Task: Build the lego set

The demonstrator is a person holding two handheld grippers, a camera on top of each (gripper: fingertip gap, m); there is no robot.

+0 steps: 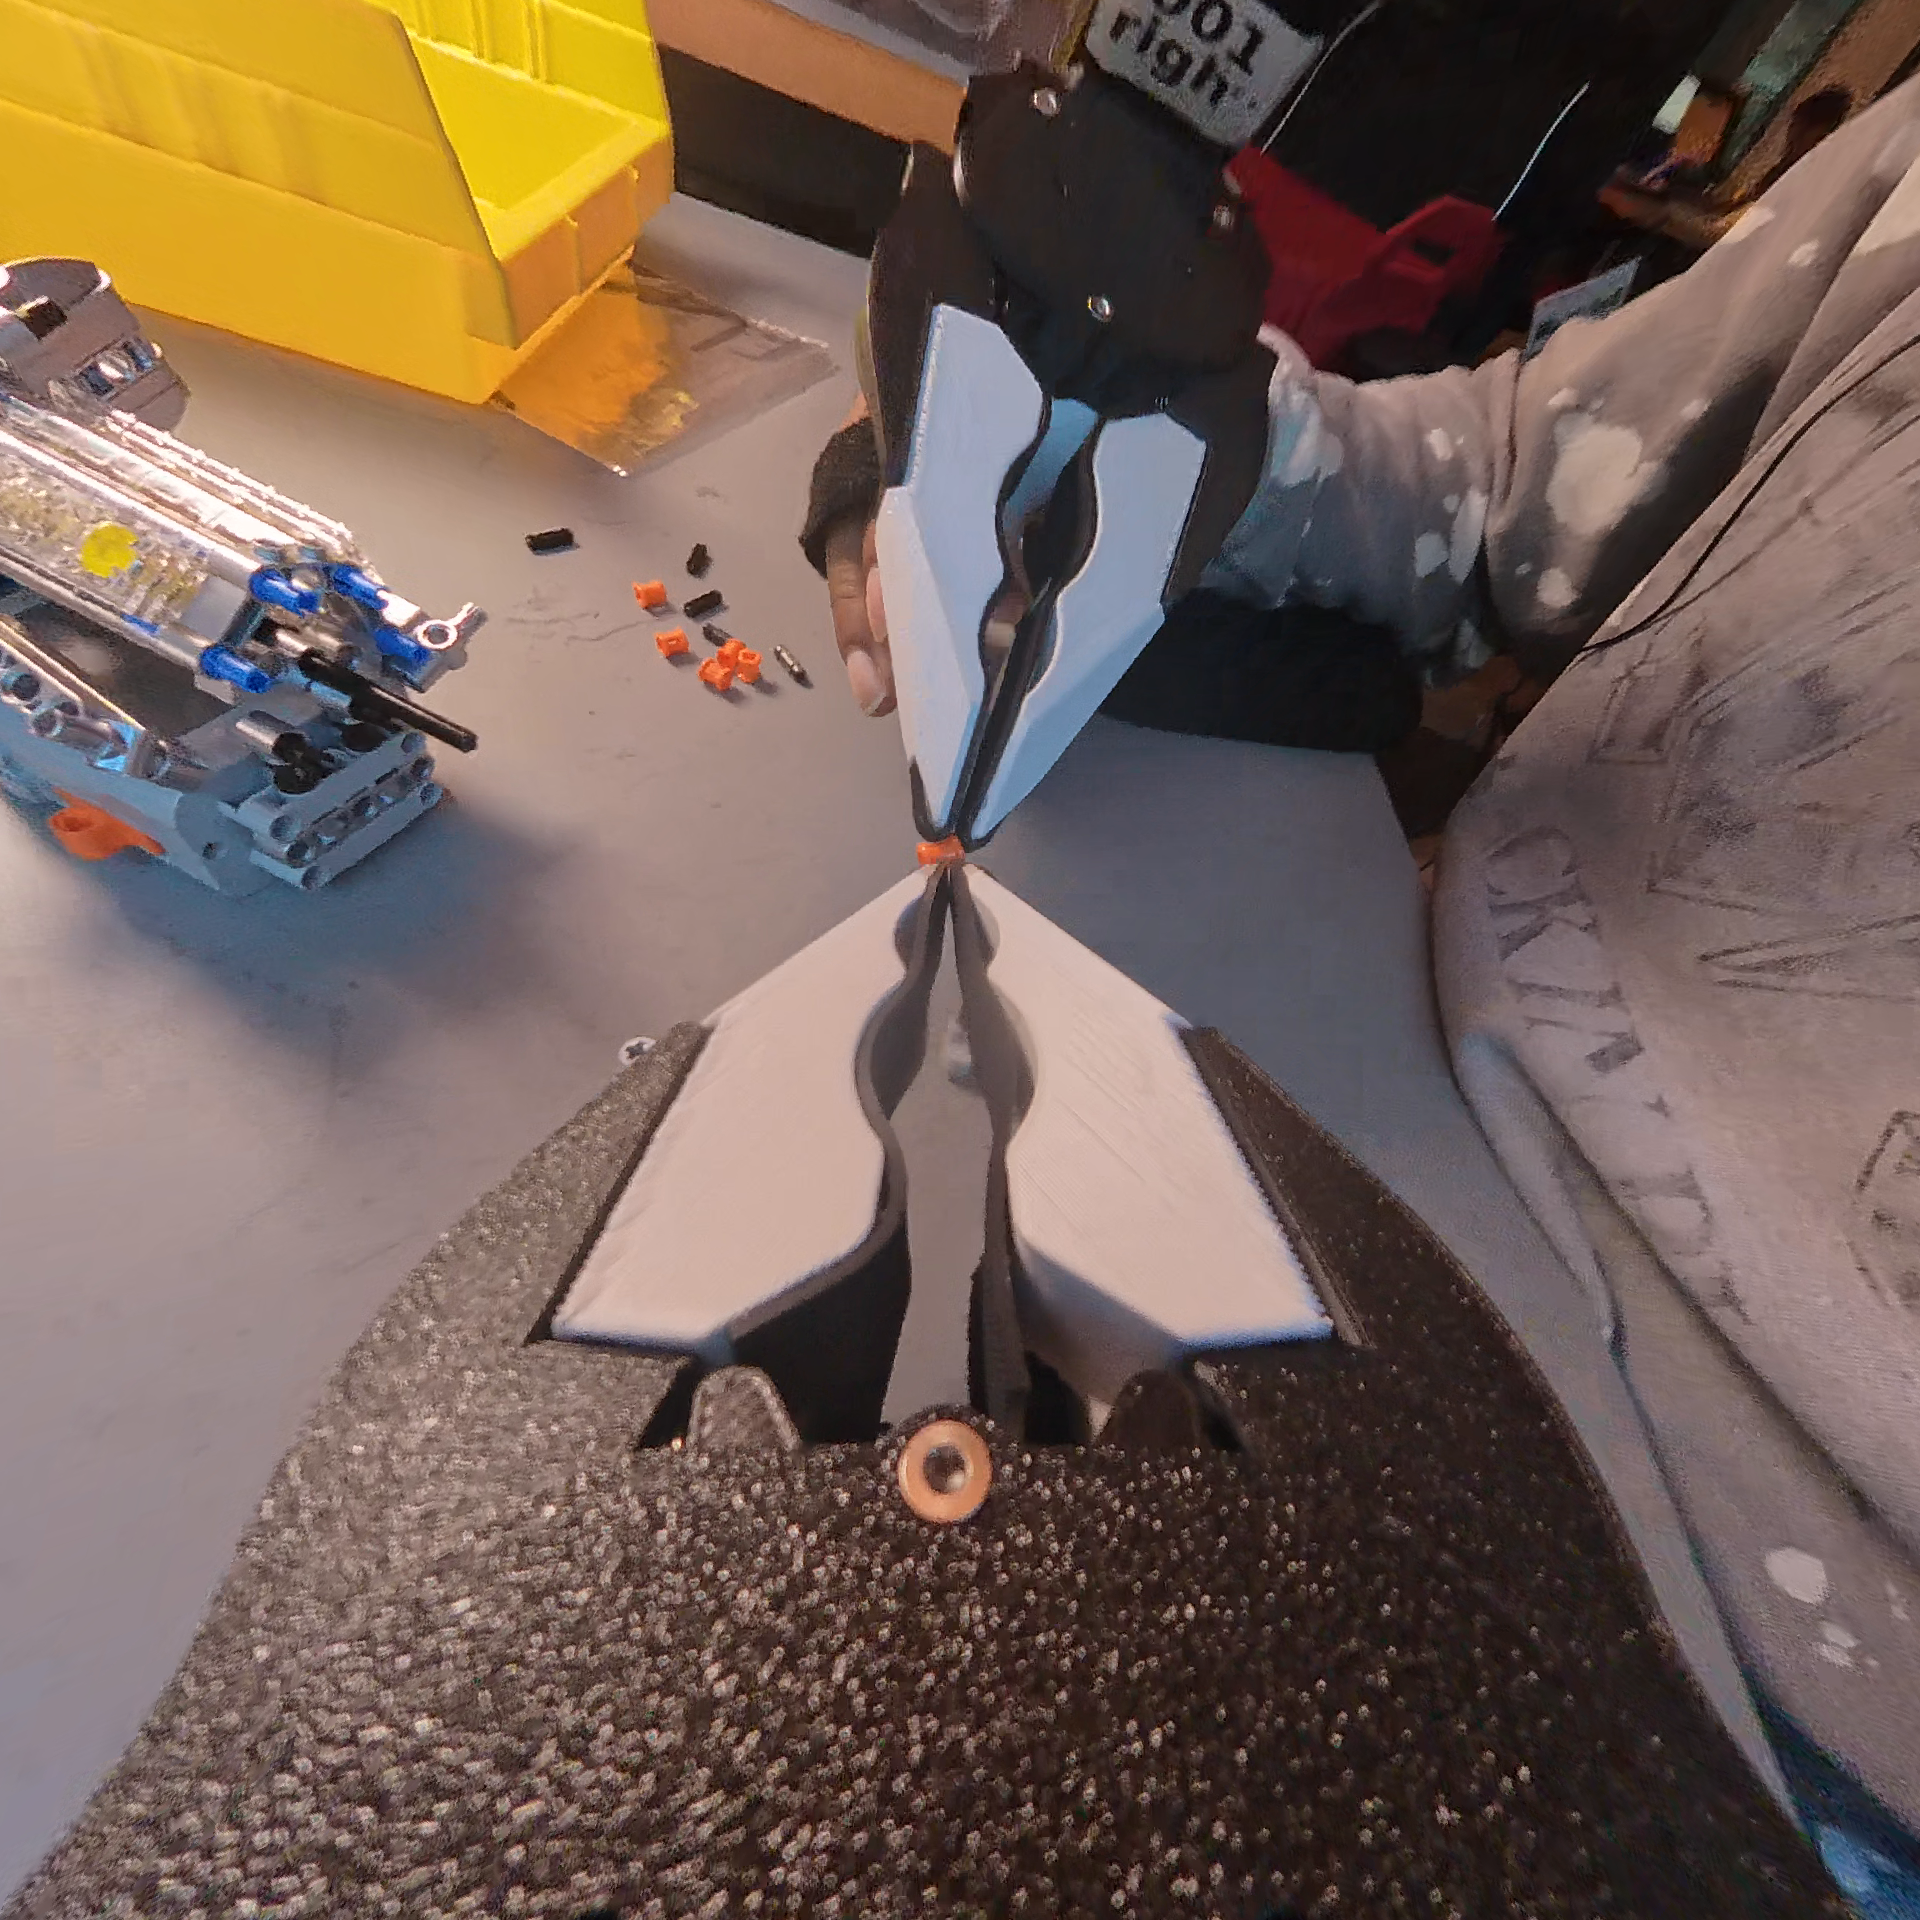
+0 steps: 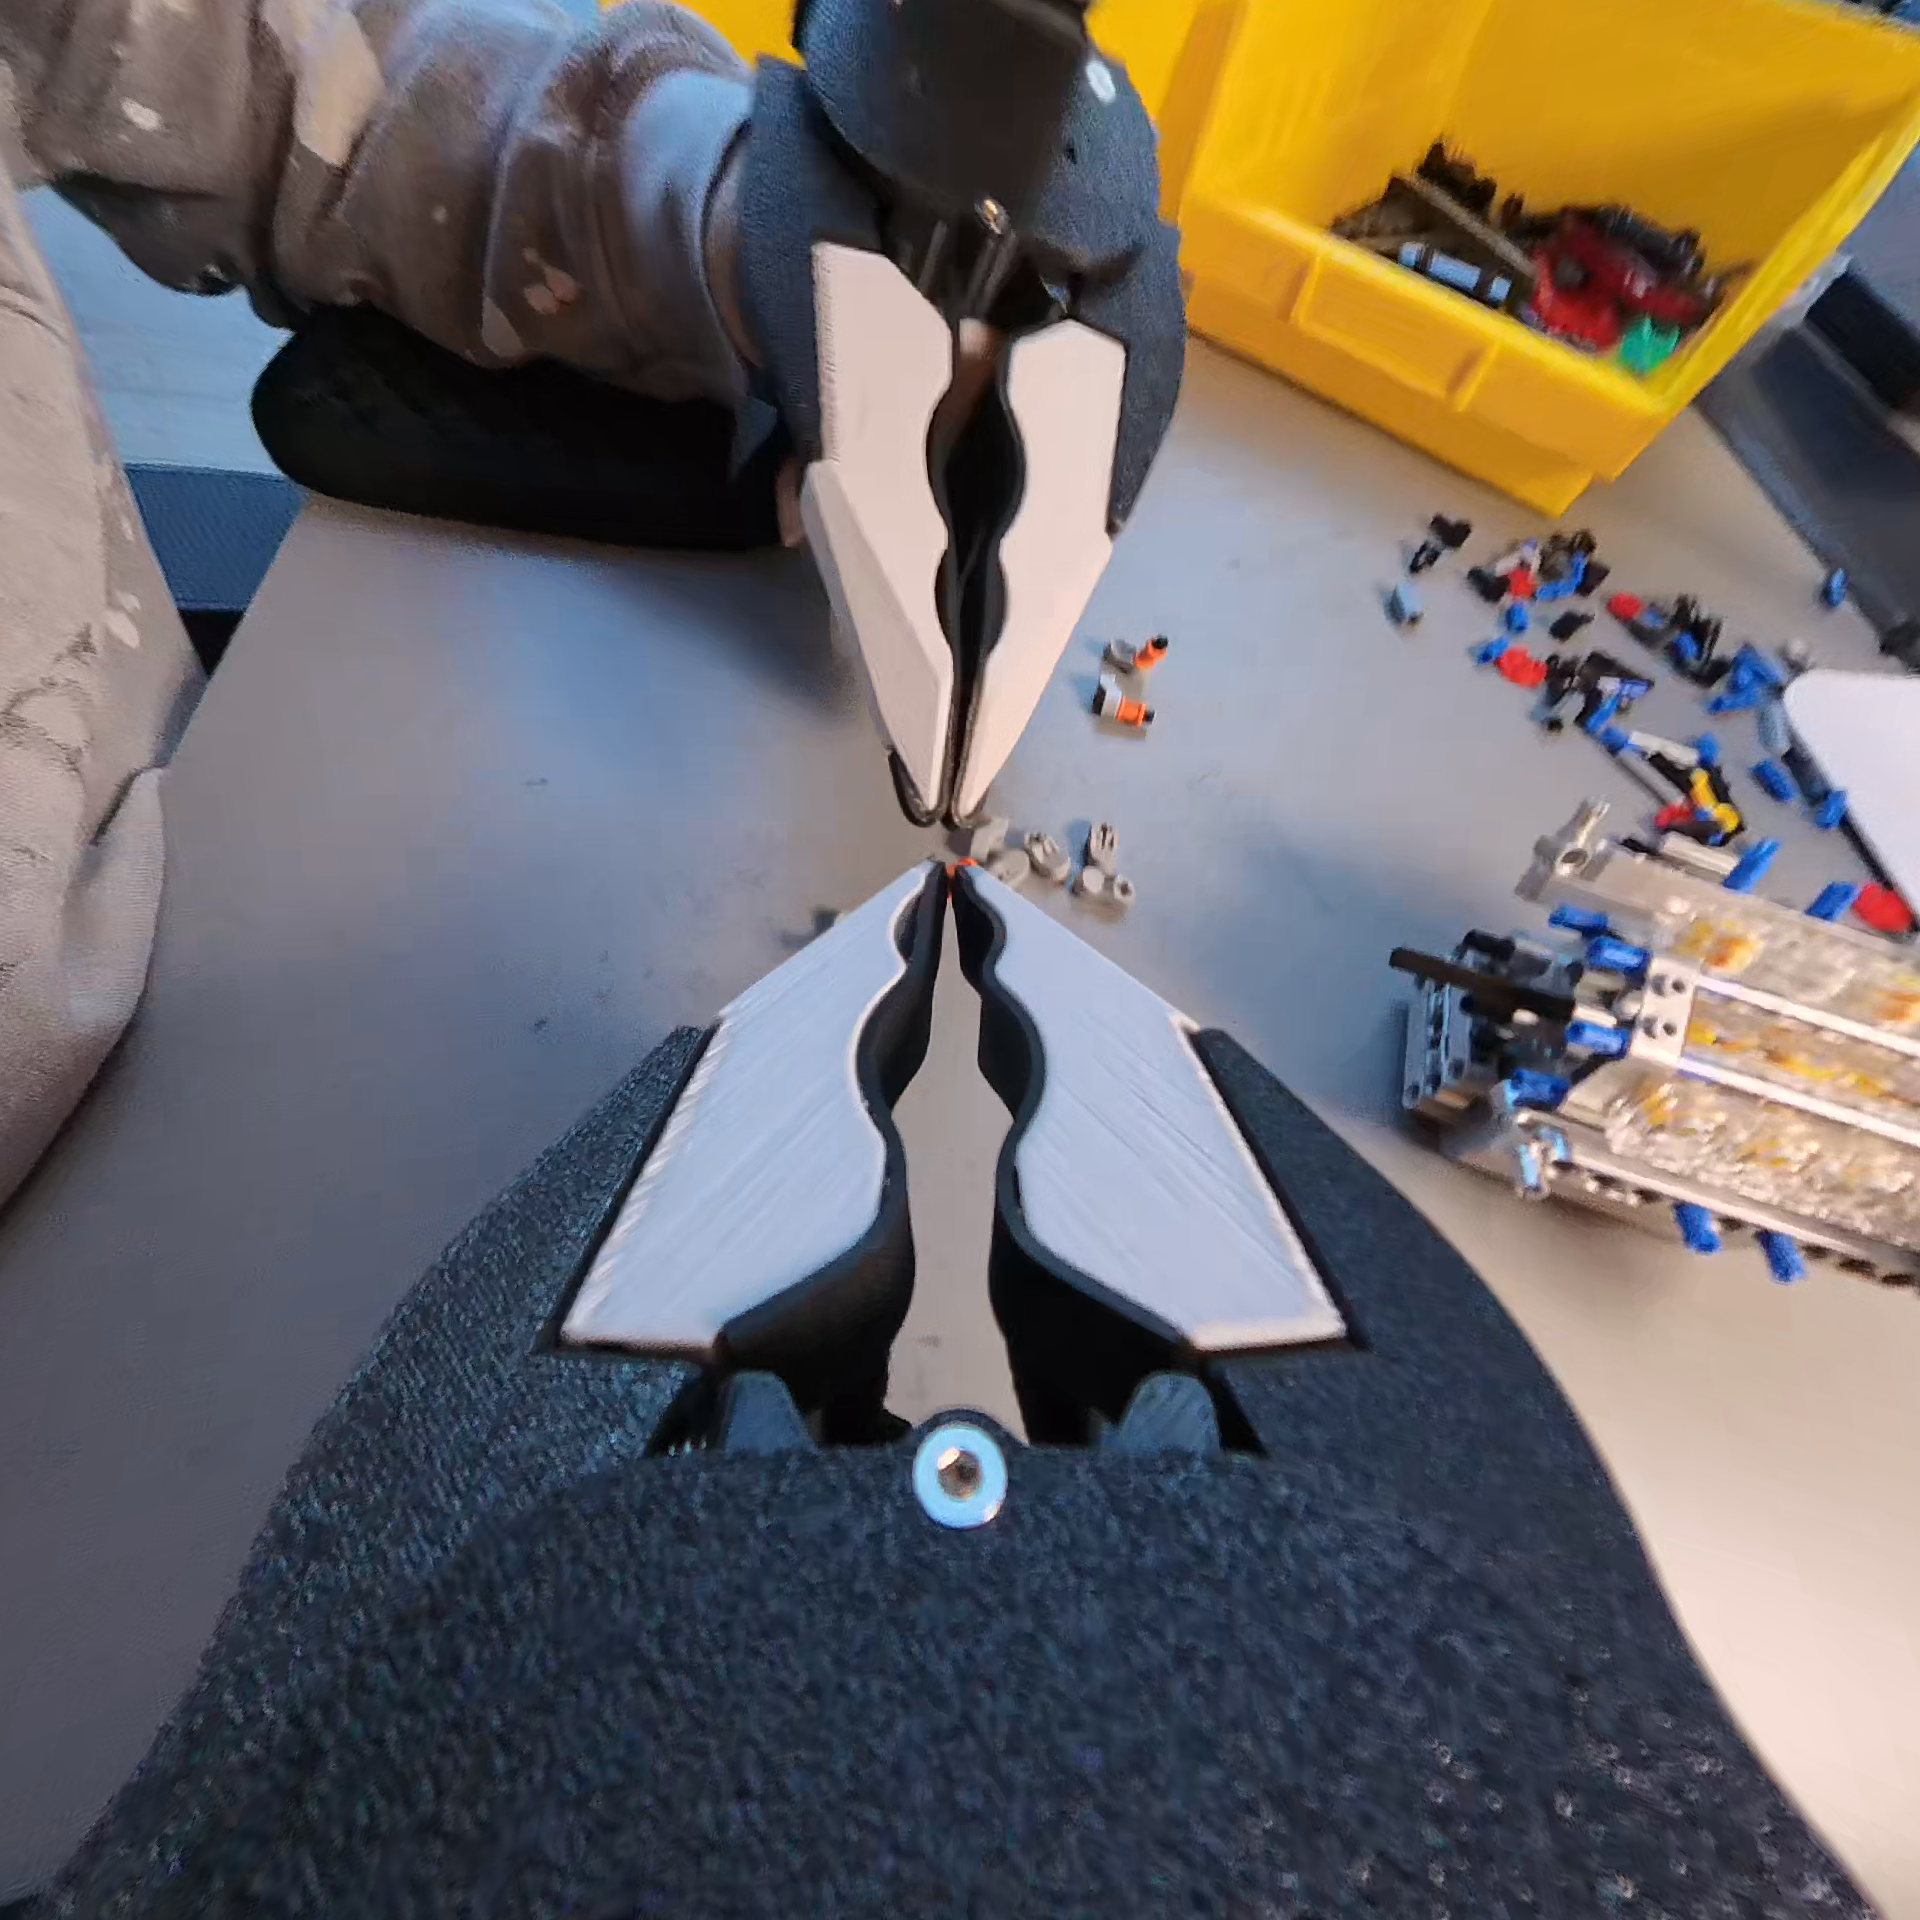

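Beyond both jaws' tips lies the grey table (image 1: pixel 312 1143), with a half-built brick model (image 1: pixel 208 675) off to the side. The left gripper (image 1: pixel 943 883) and right gripper (image 2: pixel 951 878) meet tip to tip, both closed; the right pinches a small orange bush (image 1: pixel 938 851), while the left's hold cannot be told.

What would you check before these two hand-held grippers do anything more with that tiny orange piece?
1. Orange piece pinched at the tips of the right hand-held gripper: ok.
2. Left hand-held gripper shut at its tips: ok. Anything held in it: cannot tell.
3. The two grippers lined up point to point: ok.
4. Left tips touching the orange piece: cannot tell.
5. Brick model well aside of both grippers: ok.
6. Spare orange pieces lying nearby: ok.
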